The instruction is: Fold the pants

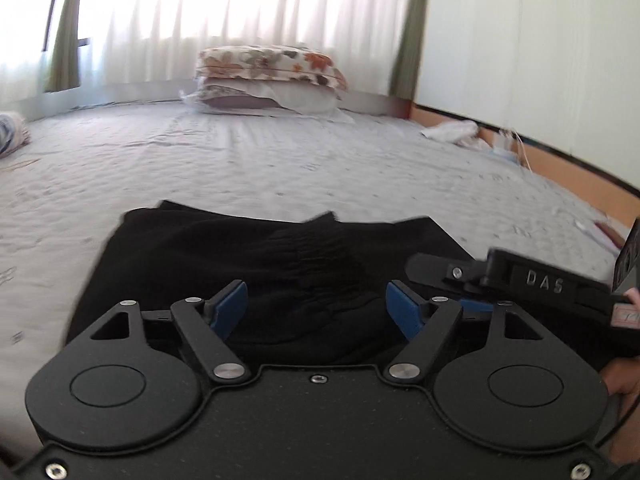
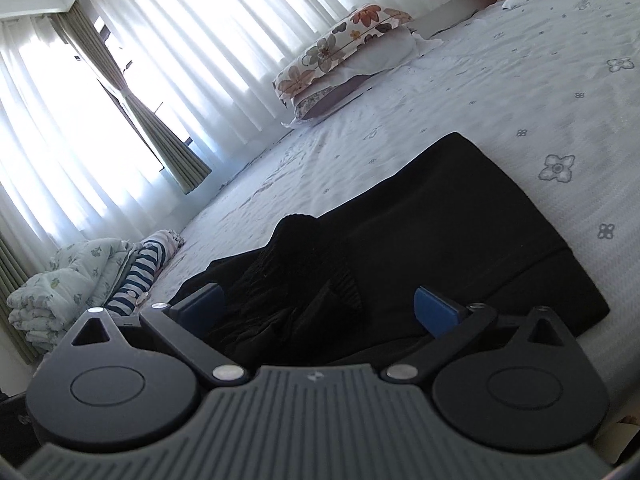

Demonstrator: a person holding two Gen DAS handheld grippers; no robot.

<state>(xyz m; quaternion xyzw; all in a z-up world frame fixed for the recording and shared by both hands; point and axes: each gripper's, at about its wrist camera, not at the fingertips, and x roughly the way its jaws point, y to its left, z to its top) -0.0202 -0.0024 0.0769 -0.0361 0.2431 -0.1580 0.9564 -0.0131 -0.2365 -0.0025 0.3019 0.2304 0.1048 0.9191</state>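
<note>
The black pants [image 1: 256, 264] lie soft and limp near the bed [image 1: 280, 168] edge; we would pinch the gathered waistband, probably elastic. Both the left gripper [image 1: 316, 308] and the right gripper [image 2: 320, 308] have fingers apart.

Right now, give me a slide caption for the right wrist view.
Open right gripper poised over black pants bunched on a white bedspread, floral pillow behind.

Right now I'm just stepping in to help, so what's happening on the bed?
A person with two handheld grippers is folding black fabric pants on the white floral bedsheet. The pants lie in a folded bundle. The left gripper and right gripper are both open over it, gripping nothing.
</note>
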